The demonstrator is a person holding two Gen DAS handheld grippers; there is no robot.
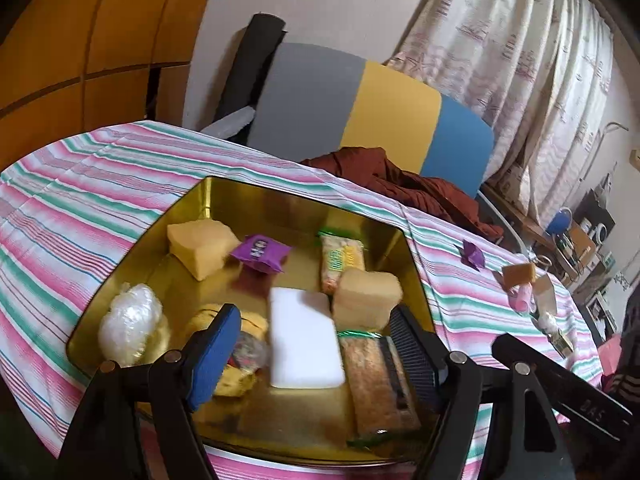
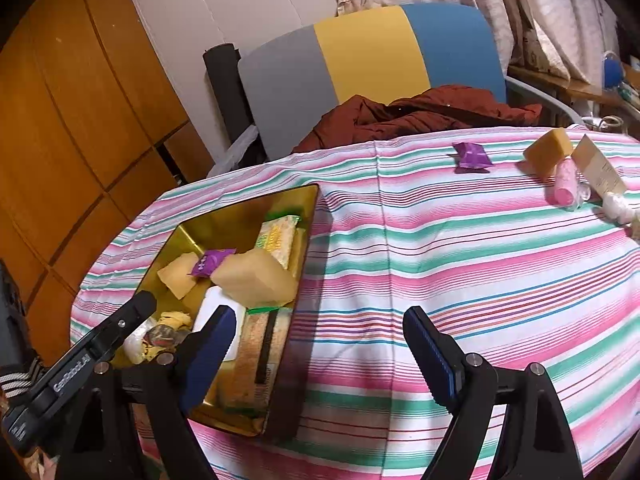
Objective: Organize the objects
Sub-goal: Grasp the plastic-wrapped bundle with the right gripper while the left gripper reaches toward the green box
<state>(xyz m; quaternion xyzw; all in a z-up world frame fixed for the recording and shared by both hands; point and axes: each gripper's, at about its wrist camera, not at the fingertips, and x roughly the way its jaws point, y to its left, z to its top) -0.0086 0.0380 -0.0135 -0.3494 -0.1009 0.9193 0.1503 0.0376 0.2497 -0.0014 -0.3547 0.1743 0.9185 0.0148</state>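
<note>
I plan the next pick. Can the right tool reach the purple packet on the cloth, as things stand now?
Probably yes. The right tool is open over bare striped cloth, and nothing stands between it and the purple packet; the sponge lies beside it, apart.

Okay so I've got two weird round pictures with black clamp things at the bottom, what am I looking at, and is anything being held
Those clamps are handheld grippers; a person holds one in each hand, and each carries a fisheye camera looking along its fingers. One picture is from the left gripper, above a gold tin holding sponges, snack packets and a white block. The other is from the right gripper, over the striped tablecloth. A purple packet and a loose sponge lie at the table's far end. Both grippers are open and hold nothing.
</note>
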